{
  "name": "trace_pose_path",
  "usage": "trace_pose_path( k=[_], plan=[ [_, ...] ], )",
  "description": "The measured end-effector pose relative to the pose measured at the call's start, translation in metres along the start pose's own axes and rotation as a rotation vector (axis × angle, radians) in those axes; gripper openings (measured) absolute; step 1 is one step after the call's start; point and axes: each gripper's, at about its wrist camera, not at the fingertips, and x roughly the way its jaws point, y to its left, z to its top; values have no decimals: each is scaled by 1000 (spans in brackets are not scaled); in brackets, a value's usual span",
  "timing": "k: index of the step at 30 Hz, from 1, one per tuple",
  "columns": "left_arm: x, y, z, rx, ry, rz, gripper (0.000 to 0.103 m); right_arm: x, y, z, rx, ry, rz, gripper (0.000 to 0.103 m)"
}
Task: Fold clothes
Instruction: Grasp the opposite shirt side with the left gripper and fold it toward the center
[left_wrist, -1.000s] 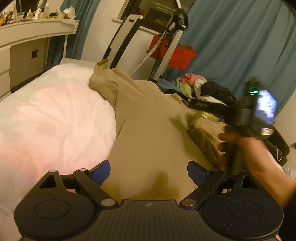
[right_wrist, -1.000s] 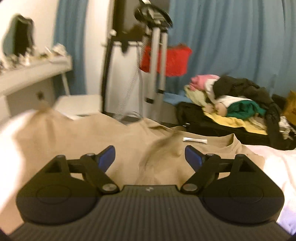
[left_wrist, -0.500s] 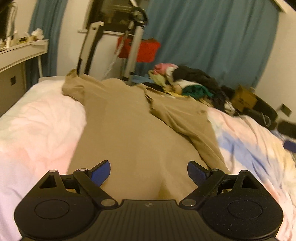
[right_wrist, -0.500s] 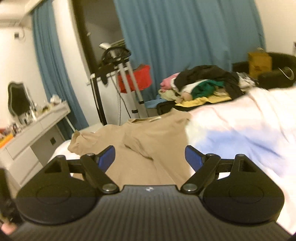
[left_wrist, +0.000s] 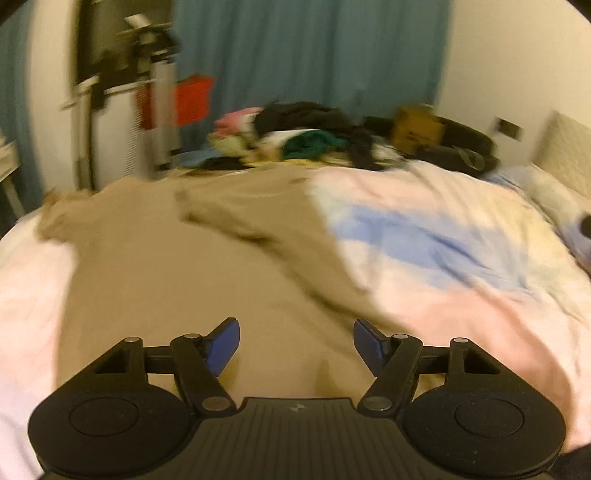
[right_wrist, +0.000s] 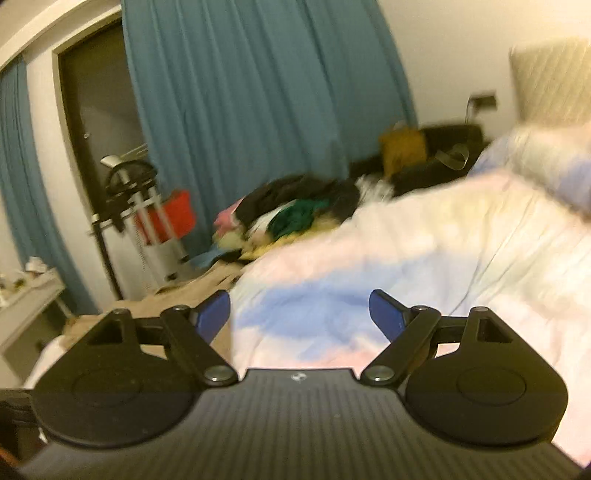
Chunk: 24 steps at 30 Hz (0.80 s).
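Left wrist view: the left gripper (left_wrist: 295, 341) hangs spread and empty over the tan shirt (left_wrist: 177, 280), one sleeve lying across it on the bed (left_wrist: 461, 258).

Right wrist view: the right gripper (right_wrist: 299, 314), spread and empty, faces bedding beside the shirt; grip at a seam.

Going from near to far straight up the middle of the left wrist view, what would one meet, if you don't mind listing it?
Left gripper → tan shirt → clothes pile → blue curtain.
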Motion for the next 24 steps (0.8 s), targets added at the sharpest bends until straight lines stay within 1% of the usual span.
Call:
trace_pose_path(
  k=[2,4,7,9,11,12,15,16,17,18,19,21,24],
  plan=[
    [6,-28,-1,13,46,-54,66,-2,-8,1,26,-28,-4,84],
    [13,-56,-2,26,92,-108,61,0,-18,0,65,-24,-4,84],
    [33,-87,-9,-27,200,-190,56,6,-33,-2,133,1,-12,84],
    [51,-101,-18,-83,283,-233,56,11,-39,-4,172,17,-15,84],
    [68,-110,-26,-127,339,-230,56,16,-43,-6,201,29,-14,84],
    [77,-115,-31,-138,369,-211,56,17,-45,-8,212,36,-14,84],
    [94,-116,-42,-186,395,-168,54,20,-51,-12,238,55,-25,84],
    [94,-114,-43,-202,390,-157,45,21,-53,-14,246,61,-30,84],
    [94,-112,-44,-218,385,-146,29,21,-55,-15,254,65,-34,84],
    [93,-107,-44,-240,384,-143,22,22,-56,-16,263,70,-38,84],
    [92,-103,-44,-262,383,-142,6,22,-58,-17,274,74,-39,84],
    [87,-90,-42,-322,387,-175,2,24,-60,-18,288,80,-39,84],
    [75,-71,-40,-392,379,-230,2,24,-60,-18,289,86,-38,84]
  ],
)
